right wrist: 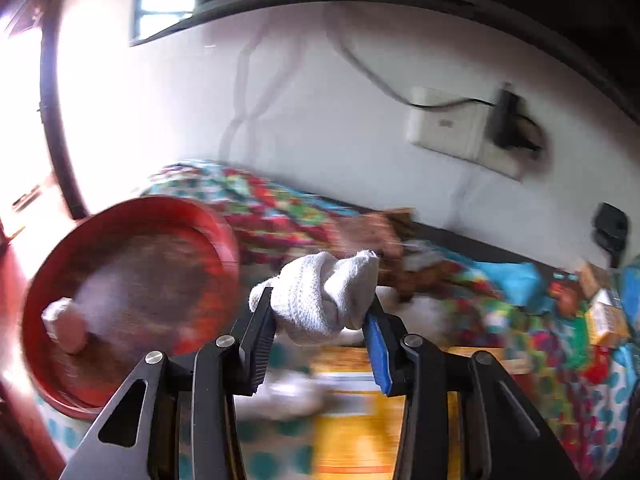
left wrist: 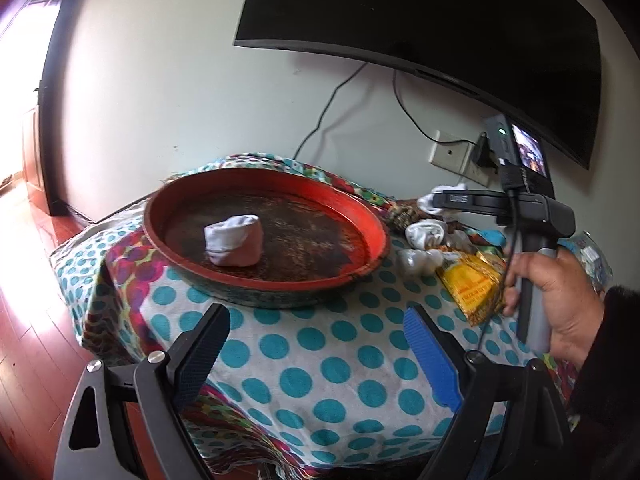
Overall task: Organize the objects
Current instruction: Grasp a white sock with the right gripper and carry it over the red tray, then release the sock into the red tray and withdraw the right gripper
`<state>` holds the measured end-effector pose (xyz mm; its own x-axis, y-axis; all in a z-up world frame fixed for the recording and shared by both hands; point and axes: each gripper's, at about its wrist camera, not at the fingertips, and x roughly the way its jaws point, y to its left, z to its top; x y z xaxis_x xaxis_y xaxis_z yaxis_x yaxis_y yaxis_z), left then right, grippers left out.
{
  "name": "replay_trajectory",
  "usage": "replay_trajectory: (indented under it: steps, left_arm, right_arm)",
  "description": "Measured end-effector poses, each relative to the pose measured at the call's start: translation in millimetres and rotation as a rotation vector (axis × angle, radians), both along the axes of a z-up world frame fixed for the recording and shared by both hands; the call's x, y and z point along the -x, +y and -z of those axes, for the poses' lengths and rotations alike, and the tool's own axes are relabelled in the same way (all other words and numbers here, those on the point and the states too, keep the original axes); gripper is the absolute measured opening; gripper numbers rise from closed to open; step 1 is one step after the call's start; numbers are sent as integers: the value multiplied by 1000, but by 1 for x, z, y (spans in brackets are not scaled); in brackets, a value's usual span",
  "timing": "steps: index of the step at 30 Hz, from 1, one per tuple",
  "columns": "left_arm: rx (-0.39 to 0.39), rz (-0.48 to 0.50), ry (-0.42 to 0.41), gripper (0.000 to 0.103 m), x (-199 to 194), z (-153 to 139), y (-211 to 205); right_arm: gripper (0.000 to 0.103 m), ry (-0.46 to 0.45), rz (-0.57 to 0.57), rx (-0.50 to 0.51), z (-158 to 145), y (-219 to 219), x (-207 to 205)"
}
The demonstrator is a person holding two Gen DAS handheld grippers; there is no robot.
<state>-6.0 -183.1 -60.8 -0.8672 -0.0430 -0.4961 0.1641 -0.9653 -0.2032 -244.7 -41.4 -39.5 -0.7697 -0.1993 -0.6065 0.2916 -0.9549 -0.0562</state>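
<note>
Only in the right wrist view is a white rolled sock [right wrist: 326, 300] seen clamped between the two fingers of the right gripper [right wrist: 320, 336]; its long axis runs across the jaws from the black finger to the blue one, with one folded end bulging past the tips and up toward the wall. The rest of that view is blurred: ahead and to the left of this gripper lies a red tray [right wrist: 120, 216], a second white sock roll [right wrist: 66, 324] resting on its floor near the left rim, and an orange packet [right wrist: 352, 420] is smeared just beneath the fingers. The left wrist view is sharp and shows what the other does not: the left gripper [left wrist: 316, 344] is held with its fingers wide apart and nothing between them, above a dotted tablecloth [left wrist: 304, 376]. Straight ahead of it the red tray [left wrist: 372, 240] is seen whole, the sock roll [left wrist: 234, 246] standing near its middle, opening upward. To the right, the right hand [left wrist: 560, 304] grips a grey handle, and beyond it loose white socks [left wrist: 424, 236] and a yellow packet [left wrist: 472, 284] are piled on the cloth
</note>
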Motion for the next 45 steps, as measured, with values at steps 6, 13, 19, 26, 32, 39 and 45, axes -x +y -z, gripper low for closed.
replay_trajectory:
  steps: [6, 13, 19, 26, 32, 39, 45]
  left_arm:
    - [8, -93, 2, 91, -3, -2, -16]
    - [-63, -179, 11, 91, -7, -1, -42]
    - [-79, -177, 0, 91, -5, 1, -44]
    - [-67, -155, -17, 91, -1, 3, -40]
    - [-41, -148, -5, 91, -2, 1, -35]
    - [7, -78, -20, 91, 0, 3, -13]
    - [100, 1, -21, 91, 2, 14, 20]
  right_arm:
    - [39, -24, -167, -26, 2, -83, -10]
    - [39, -92, -265, -54, 27, -131, -19]
    - [39, -137, -295, -81, 46, -146, -20]
    - [71, -112, -296, -67, 33, -137, -20]
    - [99, 82, -155, -14, -25, -67, -23]
    - [99, 63, 163, -124, 12, 63, -6]
    - [98, 44, 276, -37, 23, 128, 2]
